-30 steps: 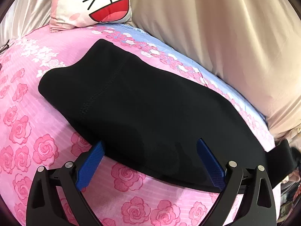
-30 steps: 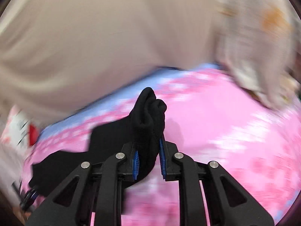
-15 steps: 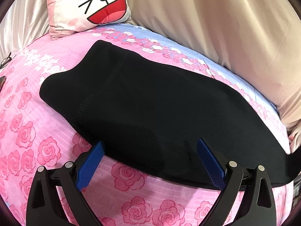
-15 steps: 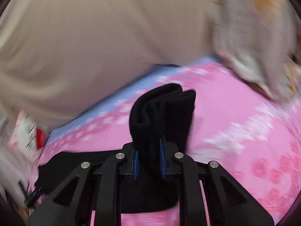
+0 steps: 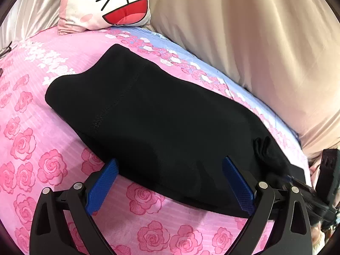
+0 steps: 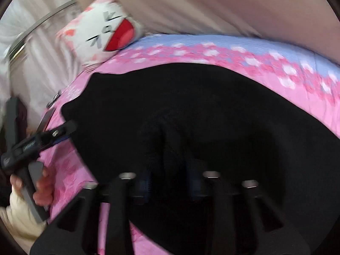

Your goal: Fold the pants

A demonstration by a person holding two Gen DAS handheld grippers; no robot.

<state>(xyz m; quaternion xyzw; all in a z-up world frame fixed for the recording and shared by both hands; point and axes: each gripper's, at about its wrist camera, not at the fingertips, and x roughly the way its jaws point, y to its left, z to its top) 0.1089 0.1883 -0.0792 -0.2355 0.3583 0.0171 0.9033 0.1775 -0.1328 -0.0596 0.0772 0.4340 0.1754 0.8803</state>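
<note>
Light is bright and even. In the left wrist view the picture is sharp: the black pants (image 5: 161, 123) swallow detail, a faint seam showing, and cast a soft shadow on the pink bedsheet (image 5: 31, 144) just below them. Fisheye bending curves the bed, with dark corners. The right wrist view is smeared by motion blur; the cartoon pillow (image 6: 104, 34) above the pants is streaked.

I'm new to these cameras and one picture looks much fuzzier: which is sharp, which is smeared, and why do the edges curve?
Left wrist view: sharp, the black pants and rose-print bedsheet crisp. Right wrist view: smeared with motion blur, the cartoon pillow streaked, the gripper's fingers dark and indistinct. Both views: a fisheye lens bows the edges, with dark corners.
</note>
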